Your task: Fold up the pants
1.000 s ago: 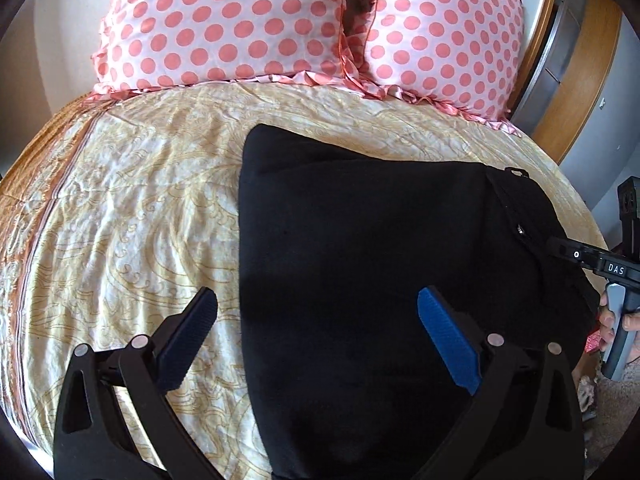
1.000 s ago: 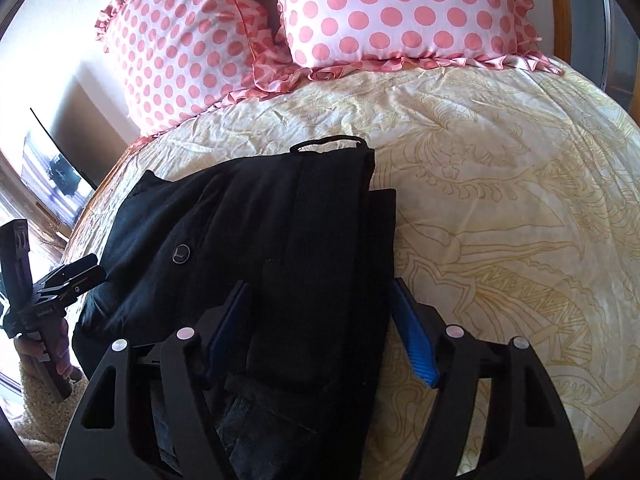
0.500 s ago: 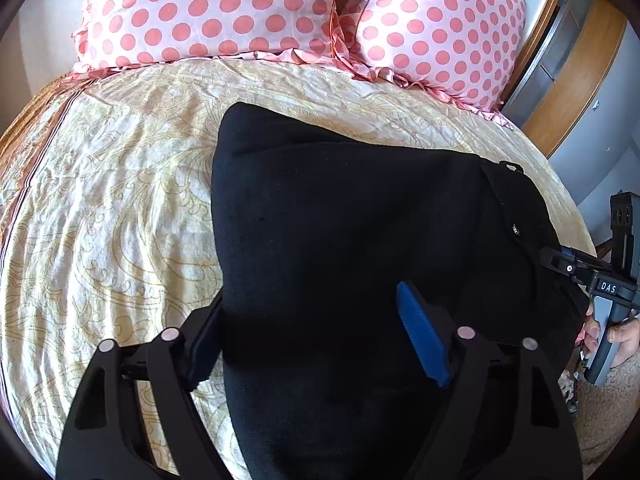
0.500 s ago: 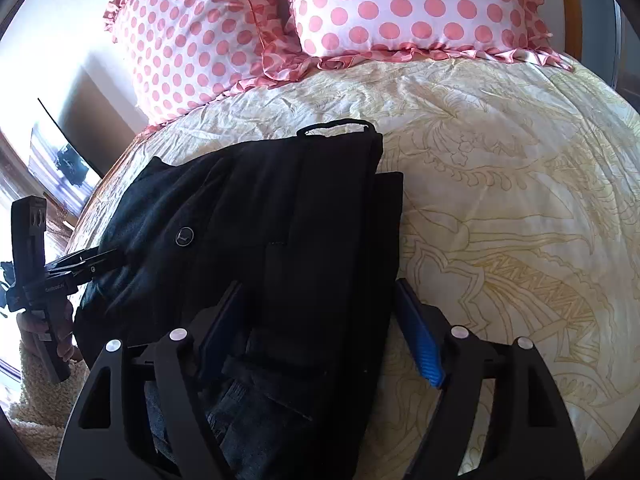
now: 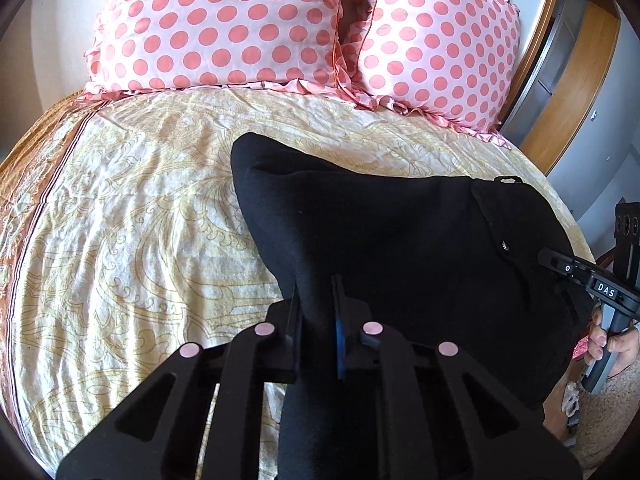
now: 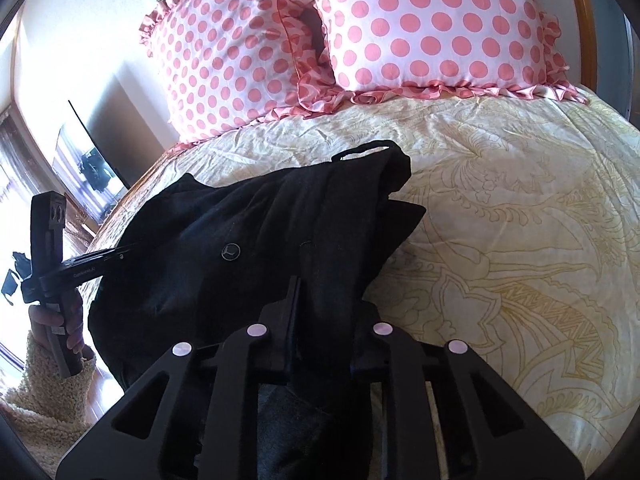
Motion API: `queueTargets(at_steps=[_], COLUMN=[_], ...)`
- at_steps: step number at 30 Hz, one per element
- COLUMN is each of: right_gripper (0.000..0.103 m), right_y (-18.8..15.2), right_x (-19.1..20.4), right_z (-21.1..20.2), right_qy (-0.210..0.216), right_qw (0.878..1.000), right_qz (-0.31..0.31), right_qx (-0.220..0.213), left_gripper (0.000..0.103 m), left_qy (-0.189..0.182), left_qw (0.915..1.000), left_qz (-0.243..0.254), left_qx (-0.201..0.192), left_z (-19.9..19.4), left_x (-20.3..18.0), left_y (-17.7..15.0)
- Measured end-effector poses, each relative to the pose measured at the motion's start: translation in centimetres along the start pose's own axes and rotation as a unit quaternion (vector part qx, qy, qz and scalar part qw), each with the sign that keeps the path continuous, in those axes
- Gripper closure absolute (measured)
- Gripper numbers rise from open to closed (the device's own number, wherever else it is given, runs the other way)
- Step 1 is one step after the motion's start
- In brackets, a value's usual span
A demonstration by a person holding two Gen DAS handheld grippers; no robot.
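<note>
Pants (image 5: pixel 400 248) lie folded on the bed (image 5: pixel 140 220), long axis running across it, waistband end rightward. Left tool (image 5: pixel 316 312) and right tool (image 6: pixel 320 308), both reaching forward low over the near edge, each pinch a fold of the black cloth.

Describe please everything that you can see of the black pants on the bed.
The black pants are of dark, matte, soft-looking cloth and lie partly folded on the yellow patterned bedspread, below two pink dotted pillows. A round button and a belt loop at the waist end are visible. The left gripper is shut on the near edge at one end, the right gripper at the waist end.
</note>
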State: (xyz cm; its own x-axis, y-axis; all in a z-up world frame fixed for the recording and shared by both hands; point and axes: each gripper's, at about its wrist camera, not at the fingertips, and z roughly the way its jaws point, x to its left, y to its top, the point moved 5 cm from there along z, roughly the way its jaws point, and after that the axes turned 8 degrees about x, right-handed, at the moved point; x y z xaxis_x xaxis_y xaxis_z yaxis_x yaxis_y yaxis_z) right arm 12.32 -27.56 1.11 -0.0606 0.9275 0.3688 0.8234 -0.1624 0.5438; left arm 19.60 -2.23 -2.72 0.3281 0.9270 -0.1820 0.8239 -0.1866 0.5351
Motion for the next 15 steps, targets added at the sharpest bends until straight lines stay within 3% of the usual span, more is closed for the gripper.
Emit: queueTargets(at_steps=[6,15], right_gripper=[0.088,0.091], right_y=[1.6,7.9], right_x=[1.3,2.8], right_z=[-1.0,-1.5], right_qy=[0.004,-0.020], right_qw=[1.000,0.995], right_qz=[-0.017,-0.046], right_qx=[-0.024,-0.083], left_gripper=[0.095,0.096], left_qy=[-0.006,0.019], left_qw=[0.9998,0.9954], left_qz=[-0.007,-0.003], left_qx=[-0.017,-0.094], left_z=[-1.0,-3.9], left_x=[0.1,-0.1], left_y=[1.0,6.5])
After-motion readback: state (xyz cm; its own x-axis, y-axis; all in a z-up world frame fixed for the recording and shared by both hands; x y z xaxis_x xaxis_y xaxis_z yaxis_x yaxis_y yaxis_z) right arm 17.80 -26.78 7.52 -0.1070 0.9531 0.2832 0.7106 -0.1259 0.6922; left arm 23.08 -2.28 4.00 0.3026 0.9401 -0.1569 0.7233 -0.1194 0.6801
